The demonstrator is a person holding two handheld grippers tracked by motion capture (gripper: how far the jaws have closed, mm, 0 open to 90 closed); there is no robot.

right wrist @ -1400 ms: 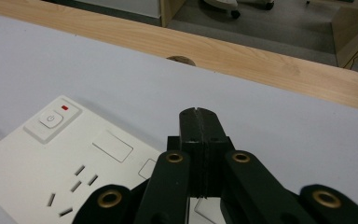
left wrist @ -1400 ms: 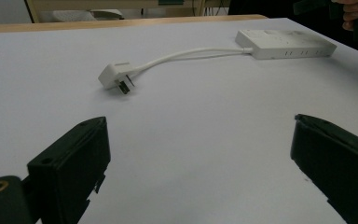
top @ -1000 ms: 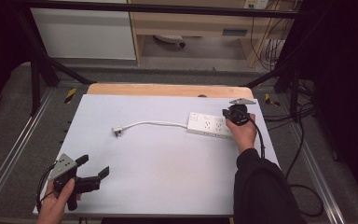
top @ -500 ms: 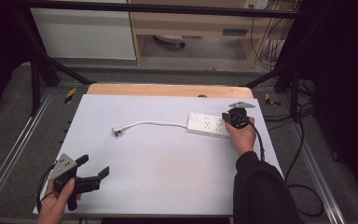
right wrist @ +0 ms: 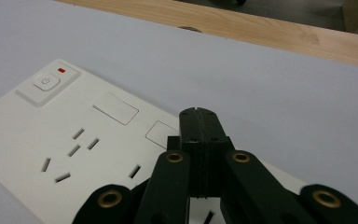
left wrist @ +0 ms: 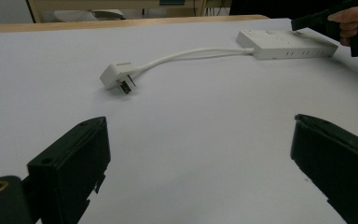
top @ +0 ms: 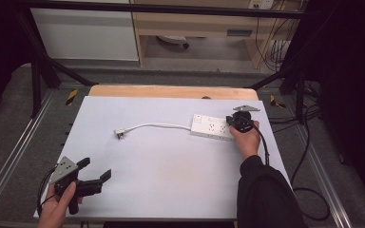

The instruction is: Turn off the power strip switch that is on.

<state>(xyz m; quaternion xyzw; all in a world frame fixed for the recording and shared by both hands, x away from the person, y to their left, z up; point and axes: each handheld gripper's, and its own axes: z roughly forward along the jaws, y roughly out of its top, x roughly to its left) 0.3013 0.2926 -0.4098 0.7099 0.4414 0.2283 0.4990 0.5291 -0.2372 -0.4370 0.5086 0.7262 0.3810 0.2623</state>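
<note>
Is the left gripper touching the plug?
Apart. In the left gripper view, bare table lies between the open left gripper and the plug, which sits farther off.

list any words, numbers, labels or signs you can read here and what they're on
No readable words, brands or numbers.
Power symbol, a circle with a short bar: on the switch button at one end of the white power strip.
Small red mark beside that button: a plain red patch, no text.
Two blank white rectangles on the strip: nothing printed.
Panel under the far bench: too small to read.
</note>
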